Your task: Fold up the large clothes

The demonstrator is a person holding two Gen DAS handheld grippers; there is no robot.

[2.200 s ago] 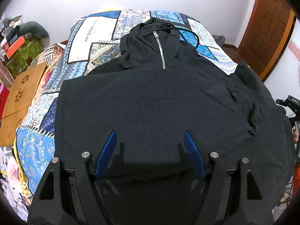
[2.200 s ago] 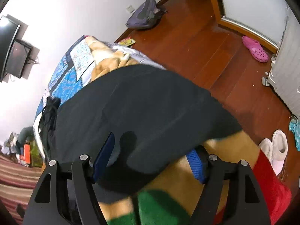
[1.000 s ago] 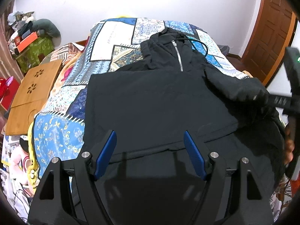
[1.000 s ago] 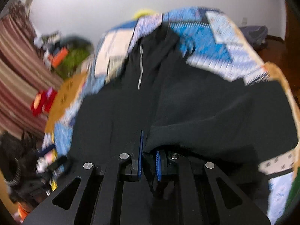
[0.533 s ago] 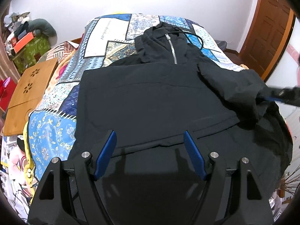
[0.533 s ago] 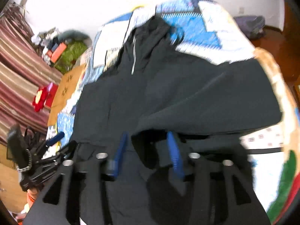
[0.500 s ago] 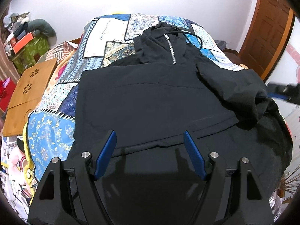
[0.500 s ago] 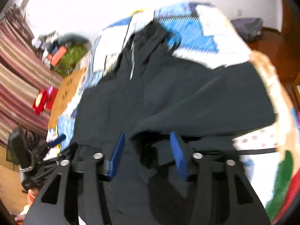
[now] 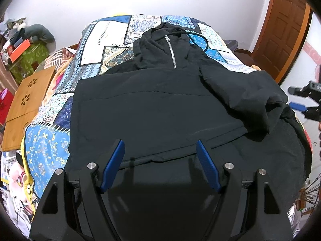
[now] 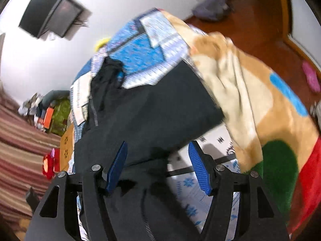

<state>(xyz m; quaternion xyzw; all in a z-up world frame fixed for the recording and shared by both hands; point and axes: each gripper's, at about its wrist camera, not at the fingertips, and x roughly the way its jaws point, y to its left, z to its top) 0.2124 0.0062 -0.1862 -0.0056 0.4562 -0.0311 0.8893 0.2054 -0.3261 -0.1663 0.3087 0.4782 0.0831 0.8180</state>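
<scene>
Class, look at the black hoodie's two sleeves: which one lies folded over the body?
The sleeve on the right gripper's side lies folded across the hoodie. No other sleeve shows on the chest.

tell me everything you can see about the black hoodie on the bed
The black hoodie lies front up on the patchwork quilt, hood toward the far wall. It looks like thin, slightly wrinkled woven cloth. A short silver zipper runs down from the neck, and a dark drawstring loops beside the hood. One sleeve lies folded in across the body. The hem edge lies between the open fingers of the left gripper, which hold nothing. The right gripper is open too, off the cloth.
</scene>
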